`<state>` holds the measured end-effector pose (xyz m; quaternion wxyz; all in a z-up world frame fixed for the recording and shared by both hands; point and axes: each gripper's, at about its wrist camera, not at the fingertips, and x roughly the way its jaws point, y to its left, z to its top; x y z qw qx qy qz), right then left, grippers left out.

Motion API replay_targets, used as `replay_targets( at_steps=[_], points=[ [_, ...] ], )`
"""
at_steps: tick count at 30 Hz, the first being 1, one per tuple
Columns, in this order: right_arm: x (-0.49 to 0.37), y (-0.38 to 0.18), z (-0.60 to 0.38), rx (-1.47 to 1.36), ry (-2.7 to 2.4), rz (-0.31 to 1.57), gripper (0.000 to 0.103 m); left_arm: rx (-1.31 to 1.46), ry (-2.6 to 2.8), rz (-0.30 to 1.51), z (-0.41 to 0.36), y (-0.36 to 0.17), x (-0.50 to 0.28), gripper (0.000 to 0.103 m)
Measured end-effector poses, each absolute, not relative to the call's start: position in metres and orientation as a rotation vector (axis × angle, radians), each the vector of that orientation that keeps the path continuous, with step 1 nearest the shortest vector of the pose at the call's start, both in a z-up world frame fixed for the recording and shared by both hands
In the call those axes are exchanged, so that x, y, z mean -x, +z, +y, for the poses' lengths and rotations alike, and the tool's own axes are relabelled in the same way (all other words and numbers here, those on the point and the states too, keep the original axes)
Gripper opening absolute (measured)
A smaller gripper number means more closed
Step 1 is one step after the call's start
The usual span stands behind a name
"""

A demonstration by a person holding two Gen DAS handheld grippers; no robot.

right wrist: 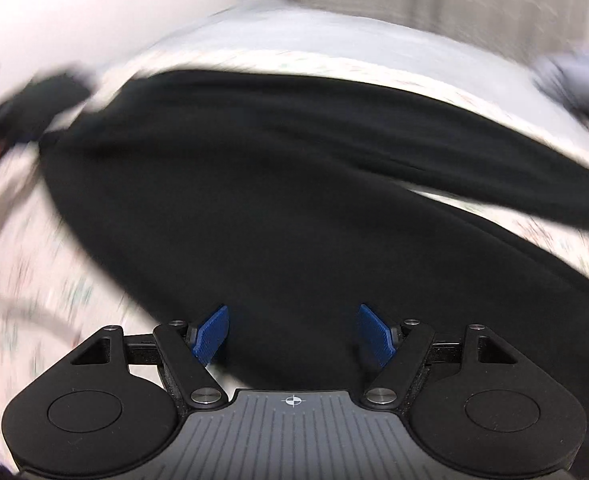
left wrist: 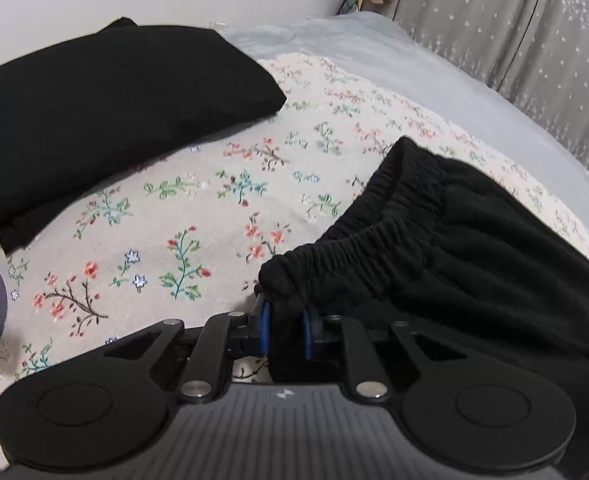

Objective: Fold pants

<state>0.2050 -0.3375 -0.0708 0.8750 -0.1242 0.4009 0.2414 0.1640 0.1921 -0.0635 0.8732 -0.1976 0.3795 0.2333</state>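
A: Start closest in. What do the left gripper's (left wrist: 286, 330) fingers have?

B: The blue pads are pinching a bunched corner of the black, soft-knit pants (left wrist: 434, 248), right at the near end of the gathered elastic waistband (left wrist: 378, 216). Dark cloth fills the narrow gap between them, so I judge that a real grip.

A: And which way does the garment run from there?

B: Forward and to the right of the left fingers. The waistband climbs away from the pinch, and the body of the pants spreads rightward across the floral-print bed sheet (left wrist: 182, 216).

A: The right gripper (right wrist: 292, 334)?

B: Its fingers stand spread wide with nothing pinched. That view is smeared, but the black cloth lies directly beneath and ahead of the fingers, its long axis running left to right across them, tapering toward the far right.

A: So which hand matters next?

B: In my judgement the right one. The left already holds a corner; the right sits over the fabric's middle and would need an edge between its fingers.

A: Anything farther off?

B: Beyond and left of the left fingers, well apart, a folded black garment (left wrist: 106, 120) rests on the bed. Behind it all hangs a grey star-patterned curtain (left wrist: 514, 24).
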Motion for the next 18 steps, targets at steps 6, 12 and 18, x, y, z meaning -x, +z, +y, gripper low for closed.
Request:
replay_targets(
  at_steps=[6,12,18],
  points=[
    [-0.186,-0.082,-0.363,0.217,0.425,0.893,0.073,0.494,0.482,0.786,0.199,-0.063,-0.16,0.033],
    [-0.175,-0.07,-0.439,0.026,0.13,0.868,0.073,0.545,0.477,0.765,0.203,-0.058,-0.155,0.033],
    [-0.163,-0.068,-0.586,-0.479,-0.333,0.827,0.073,0.542,0.485,0.77,0.201,-0.06,-0.157,0.033]
  ],
)
